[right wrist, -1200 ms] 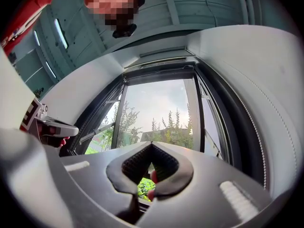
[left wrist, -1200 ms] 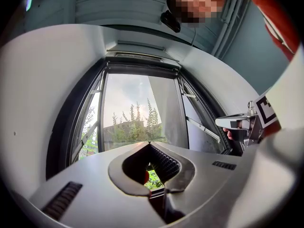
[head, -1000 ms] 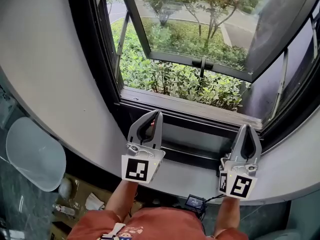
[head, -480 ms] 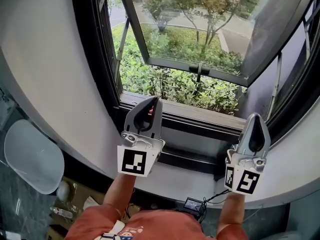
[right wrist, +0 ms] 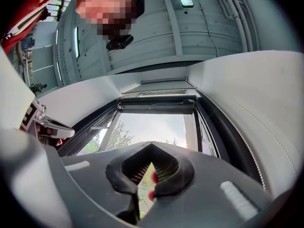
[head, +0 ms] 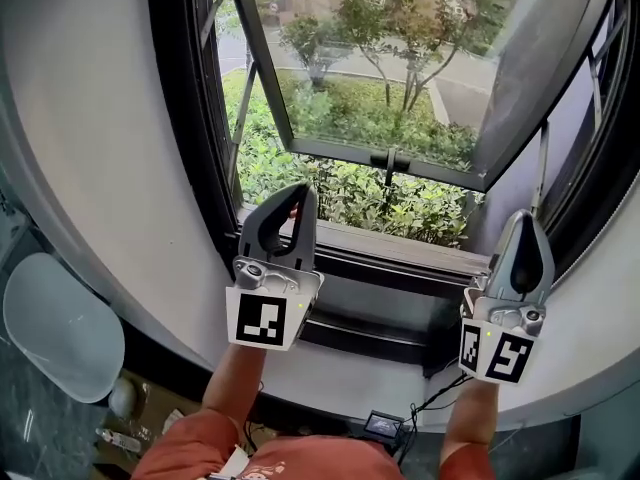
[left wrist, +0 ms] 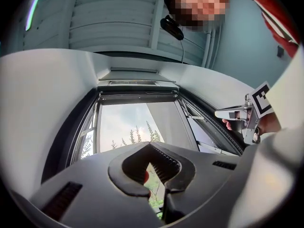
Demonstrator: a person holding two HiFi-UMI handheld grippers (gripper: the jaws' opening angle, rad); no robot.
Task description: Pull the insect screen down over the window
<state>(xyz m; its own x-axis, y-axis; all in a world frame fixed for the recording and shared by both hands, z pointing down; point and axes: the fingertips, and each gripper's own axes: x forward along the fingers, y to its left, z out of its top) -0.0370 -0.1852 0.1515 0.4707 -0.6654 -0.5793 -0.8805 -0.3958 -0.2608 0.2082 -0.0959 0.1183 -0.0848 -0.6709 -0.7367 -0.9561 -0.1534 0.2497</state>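
Your left gripper (head: 297, 198) and right gripper (head: 527, 218) are closed on nothing; if not opened, they may only bump the top rail (left wrist: 137, 97) above their tips and miss the screen.

Left gripper (head: 291, 200) raised, fingers closed and empty, right gripper (head: 527, 224) beside it, likewise closed, tips angled upward
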